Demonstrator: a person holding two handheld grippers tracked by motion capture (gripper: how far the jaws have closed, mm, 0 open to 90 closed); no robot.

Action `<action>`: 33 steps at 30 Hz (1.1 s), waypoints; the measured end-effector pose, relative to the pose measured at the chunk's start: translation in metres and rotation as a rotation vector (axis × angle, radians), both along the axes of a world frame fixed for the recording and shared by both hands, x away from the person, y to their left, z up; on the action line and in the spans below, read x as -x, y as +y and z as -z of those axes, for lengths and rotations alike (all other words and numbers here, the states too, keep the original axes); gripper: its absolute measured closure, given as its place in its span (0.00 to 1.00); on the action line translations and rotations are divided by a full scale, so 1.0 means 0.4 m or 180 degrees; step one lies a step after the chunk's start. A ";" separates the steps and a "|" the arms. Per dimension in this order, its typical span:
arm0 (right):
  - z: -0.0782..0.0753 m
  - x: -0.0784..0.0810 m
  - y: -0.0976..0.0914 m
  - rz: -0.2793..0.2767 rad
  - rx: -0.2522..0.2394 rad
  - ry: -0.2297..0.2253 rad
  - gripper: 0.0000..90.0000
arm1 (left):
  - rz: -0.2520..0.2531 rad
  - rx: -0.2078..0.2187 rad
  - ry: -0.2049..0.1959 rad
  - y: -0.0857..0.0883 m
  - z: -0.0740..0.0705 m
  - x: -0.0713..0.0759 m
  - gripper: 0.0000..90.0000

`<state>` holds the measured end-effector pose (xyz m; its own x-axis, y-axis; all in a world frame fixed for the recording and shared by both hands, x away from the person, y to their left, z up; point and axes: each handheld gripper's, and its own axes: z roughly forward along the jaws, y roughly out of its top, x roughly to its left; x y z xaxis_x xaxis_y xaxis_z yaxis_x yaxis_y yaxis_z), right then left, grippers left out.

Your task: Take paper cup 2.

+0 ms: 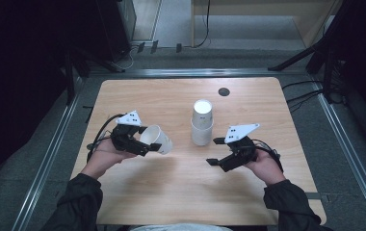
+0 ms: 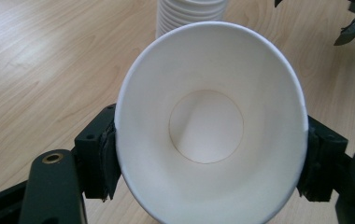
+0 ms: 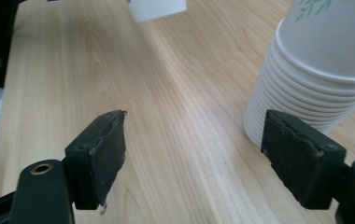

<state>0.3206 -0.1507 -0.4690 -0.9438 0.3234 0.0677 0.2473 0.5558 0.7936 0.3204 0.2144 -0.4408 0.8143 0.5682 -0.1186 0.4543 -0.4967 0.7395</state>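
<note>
high view shows the left gripper [image 1: 141, 142] clamped on a single white paper cup [image 1: 158, 139] lying sideways above the wooden table [image 1: 181, 192], near its left edge. squeezing harder could crush it. the right gripper [image 1: 215, 151] stands wide and empty just beside the stack of white paper cups [image 1: 202, 124] mid-table; a nudge may topple it.

Our left gripper [image 1: 145, 142] sits at the left of the table, held in our left hand [image 1: 105, 153], its jaws pointing toward the middle and clamped on the sides of a paper cup [image 1: 158, 139]. Our right gripper [image 1: 215, 151] is held in our right hand [image 1: 264, 163] at the right, pointing left, jaws standing apart with nothing between them. Both forearms come in from below in dark sleeves [image 1: 77, 199].
</note>
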 end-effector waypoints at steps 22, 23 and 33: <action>0.015 -0.028 0.050 -0.0092 0.0092 0.0010 0.25 | -0.0536 -0.0076 0.0030 0.124 0.019 -0.004 0.27; 0.015 -0.030 0.052 -0.0101 0.0090 0.0009 0.25 | -0.0562 -0.0085 0.0036 0.131 0.021 -0.004 0.27; 0.018 -0.043 0.076 -0.0175 0.0084 0.0016 0.25 | -0.0874 -0.0196 0.0080 0.199 0.039 0.000 0.26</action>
